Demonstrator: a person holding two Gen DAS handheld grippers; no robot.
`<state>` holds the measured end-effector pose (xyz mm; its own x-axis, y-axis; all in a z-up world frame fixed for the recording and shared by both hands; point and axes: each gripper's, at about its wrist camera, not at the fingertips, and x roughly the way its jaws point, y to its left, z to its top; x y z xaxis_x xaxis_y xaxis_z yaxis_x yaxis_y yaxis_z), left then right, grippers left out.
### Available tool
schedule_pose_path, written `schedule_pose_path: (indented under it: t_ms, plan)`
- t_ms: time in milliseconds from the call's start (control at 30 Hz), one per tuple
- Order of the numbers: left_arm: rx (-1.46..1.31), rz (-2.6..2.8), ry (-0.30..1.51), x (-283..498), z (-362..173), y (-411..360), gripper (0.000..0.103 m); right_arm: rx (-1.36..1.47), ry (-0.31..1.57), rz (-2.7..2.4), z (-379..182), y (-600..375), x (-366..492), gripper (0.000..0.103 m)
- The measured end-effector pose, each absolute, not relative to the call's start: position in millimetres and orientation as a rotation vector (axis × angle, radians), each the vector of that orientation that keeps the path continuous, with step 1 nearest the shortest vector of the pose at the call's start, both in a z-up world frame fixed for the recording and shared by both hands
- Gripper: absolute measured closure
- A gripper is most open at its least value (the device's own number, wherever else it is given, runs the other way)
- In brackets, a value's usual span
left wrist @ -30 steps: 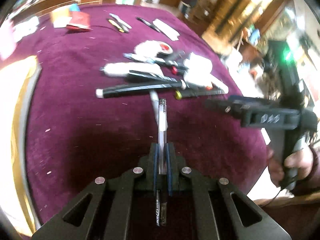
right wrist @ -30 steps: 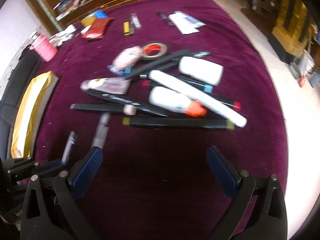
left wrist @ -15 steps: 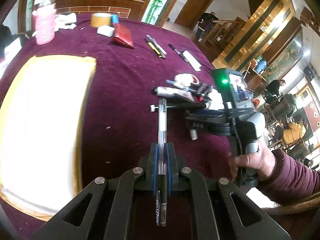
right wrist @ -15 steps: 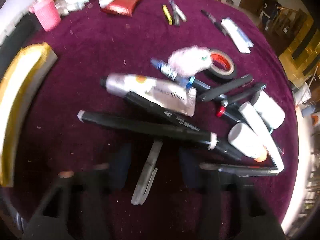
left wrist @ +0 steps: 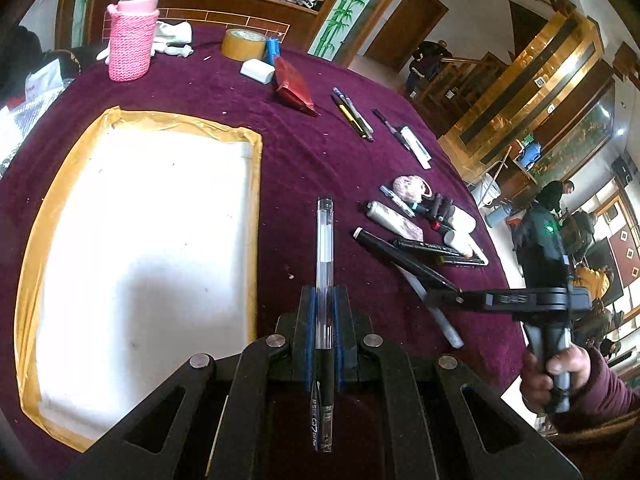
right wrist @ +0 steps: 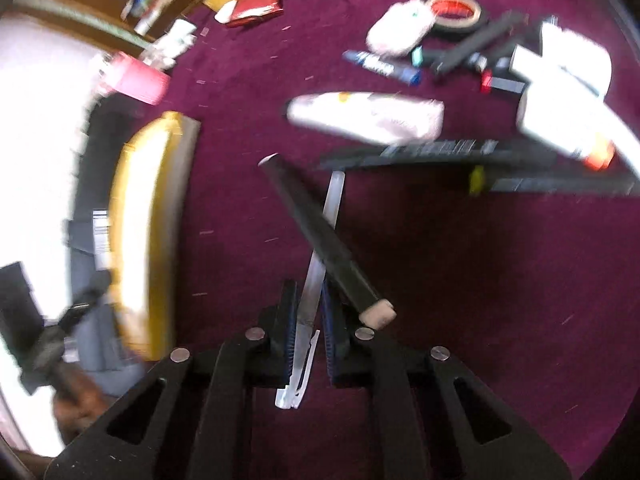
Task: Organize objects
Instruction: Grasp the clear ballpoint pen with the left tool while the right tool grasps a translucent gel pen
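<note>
Left gripper [left wrist: 324, 312]: jaws closed on a clear-barrelled gel pen [left wrist: 324, 264], gripped near its black grip section; barrel and cap point forward, away from the camera, above the maroon tablecloth [left wrist: 312, 160]. Pen hangs just right of the yellow-edged white tray [left wrist: 256, 208], not over it.

Right gripper [right wrist: 310, 312]: jaws pressed shut on a pale translucent pen [right wrist: 316, 276], clip end toward the camera, tip running forward. A long black marker [right wrist: 320, 236] with a pale end cap lies diagonally across this pen, its capped end resting against the right finger; whether it is pinched too I cannot tell. Frame is motion-blurred.

In the left wrist view the right gripper [left wrist: 440, 300] reaches in from the right, held by a hand [left wrist: 552, 372] in a maroon sleeve, its tips at the near end of the pile.

Pile [left wrist: 424, 224] on the cloth: black markers, a white tube, tape roll, white bottles, all overlapping. Further back, apart: pens in a row [left wrist: 352, 114], red packet [left wrist: 294, 88], brown tape roll [left wrist: 242, 44], pink knitted bottle sleeve [left wrist: 132, 46]
</note>
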<state>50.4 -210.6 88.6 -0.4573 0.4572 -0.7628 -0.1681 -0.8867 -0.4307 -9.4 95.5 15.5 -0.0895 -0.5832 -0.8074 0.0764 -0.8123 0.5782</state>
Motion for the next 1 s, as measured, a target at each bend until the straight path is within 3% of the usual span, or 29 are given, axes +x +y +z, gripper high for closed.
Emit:
schedule_pose_path:
  t_ms: [200, 533, 667, 833, 1000]
  plan:
    - [-1.388, 2.345, -0.443, 43.6, 82.9, -222.3, 0.097, 1.694, -0.807, -1.788, 14.1, 76.9, -10.5, 0.096]
    - [-1.382, 2.349, -0.455, 43.1, 82.2, -243.6, 0.097, 1.752, -0.105, -2.154, 19.0, 7.9, -12.4, 0.094]
    - [-1.382, 2.354, -0.446, 42.9, 80.6, -251.0, 0.097, 1.707, 0.095, -2.250, 12.9, -8.3, -3.6, 0.092]
    - [-1.376, 2.348, -0.454, 39.6, 80.9, -259.0, 0.097, 1.715, -0.070, -2.267, 17.8, 5.6, -11.3, 0.097]
    - [-1.363, 2.331, -0.446, 35.3, 81.4, -258.4, 0.097, 1.684, -0.015, -2.350, 32.7, 8.0, -6.1, 0.094]
